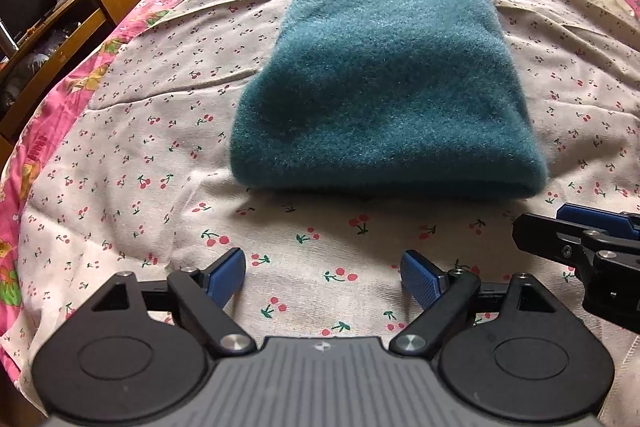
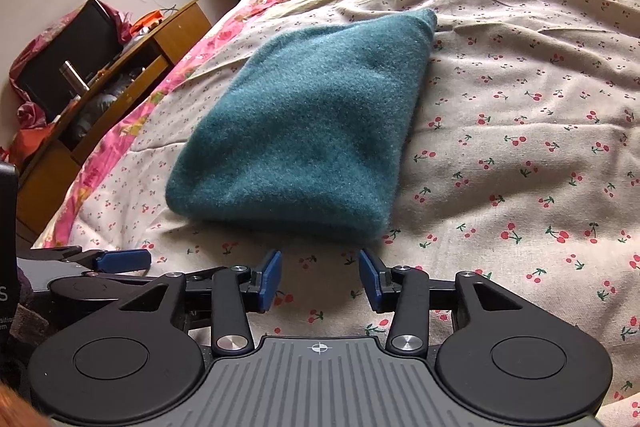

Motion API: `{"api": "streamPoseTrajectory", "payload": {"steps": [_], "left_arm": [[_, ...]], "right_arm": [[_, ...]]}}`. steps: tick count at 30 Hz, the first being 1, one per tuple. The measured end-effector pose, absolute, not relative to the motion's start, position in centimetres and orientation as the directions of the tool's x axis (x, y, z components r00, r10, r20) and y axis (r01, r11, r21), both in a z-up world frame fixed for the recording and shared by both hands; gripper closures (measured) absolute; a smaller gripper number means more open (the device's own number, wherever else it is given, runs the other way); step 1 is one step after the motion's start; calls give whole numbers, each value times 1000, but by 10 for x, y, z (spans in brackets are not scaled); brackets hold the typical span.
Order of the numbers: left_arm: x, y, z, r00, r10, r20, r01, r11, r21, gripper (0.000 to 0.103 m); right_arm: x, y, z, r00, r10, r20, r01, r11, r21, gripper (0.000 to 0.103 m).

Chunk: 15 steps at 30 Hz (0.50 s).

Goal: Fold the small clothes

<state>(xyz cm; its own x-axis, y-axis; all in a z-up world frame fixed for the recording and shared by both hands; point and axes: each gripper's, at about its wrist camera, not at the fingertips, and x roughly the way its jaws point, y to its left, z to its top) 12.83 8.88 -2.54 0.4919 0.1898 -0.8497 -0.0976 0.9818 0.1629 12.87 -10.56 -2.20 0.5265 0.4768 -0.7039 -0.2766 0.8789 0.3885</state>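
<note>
Two tongs [image 1: 322, 279] [image 2: 320, 281] apart; one teal garment [image 1: 384, 95].

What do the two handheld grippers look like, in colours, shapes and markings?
Both match. The left gripper and right gripper have black linkage arms with silver pivot screws, round black discs either side, a grey ribbed centre plate and blue ribbed finger pads. The right plate carries a small white crosshair mark.

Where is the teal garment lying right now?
The folded teal garment lies centred on the cherry-print bedsheet, just beyond both open grippers; the wooden shelf stands off the bed's left side.
</note>
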Motion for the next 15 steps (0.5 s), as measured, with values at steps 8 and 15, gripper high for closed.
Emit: {"api": "streamPoseTrajectory", "payload": {"steps": [8,15], "left_arm": [[126,88,-23,499,182,-847,-98,983,153,8],[124,88,-21,502,174,-847,-104,985,140,8]], "right_arm": [[125,-107,-24,525,471,-709,-276,882,382,60],[125,-109,-24,528,470,-708,-273,883,382,60]]}}
